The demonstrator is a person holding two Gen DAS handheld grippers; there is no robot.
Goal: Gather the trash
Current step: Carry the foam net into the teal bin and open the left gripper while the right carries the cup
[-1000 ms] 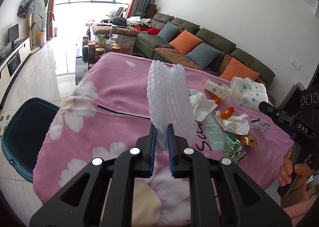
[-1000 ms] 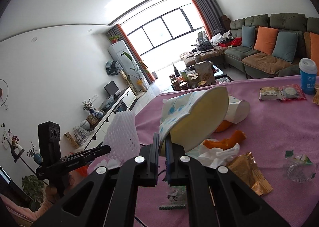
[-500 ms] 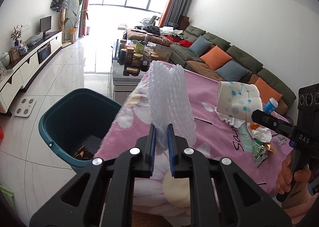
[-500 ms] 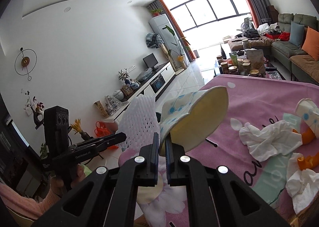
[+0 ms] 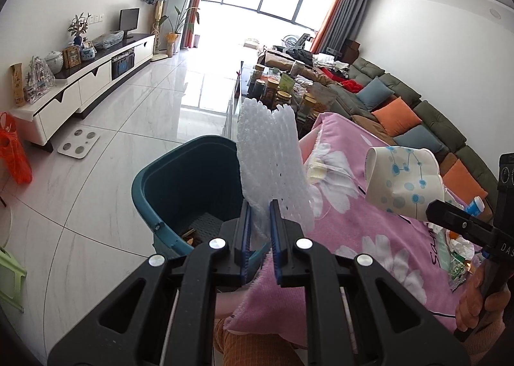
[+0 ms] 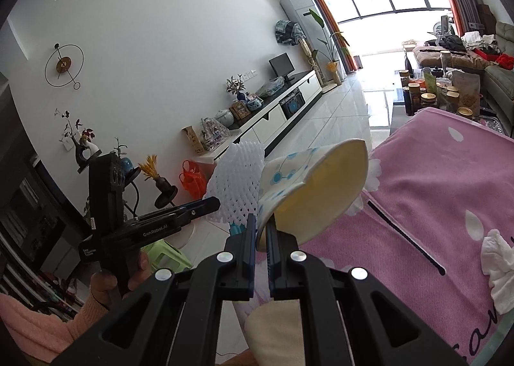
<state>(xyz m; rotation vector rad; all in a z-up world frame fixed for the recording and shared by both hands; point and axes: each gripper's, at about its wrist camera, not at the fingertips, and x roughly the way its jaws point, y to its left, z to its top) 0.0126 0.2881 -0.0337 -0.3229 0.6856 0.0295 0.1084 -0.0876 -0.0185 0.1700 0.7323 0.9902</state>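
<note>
"GenRoboAI" lettering on left gripper (image 6: pixel 212 204), pinching foam net (image 6: pixel 236 184).

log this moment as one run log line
left gripper: shut on white foam fruit net | right gripper: shut on crushed paper cup | teal bin: open, beside pink tablecloth

Both grippers swung away from the littered table centre, white foam net (image 5: pixel 271 160) now over the teal bin (image 5: pixel 189 179), crushed paper cup (image 6: pixel 308 189) at the table's edge.
</note>
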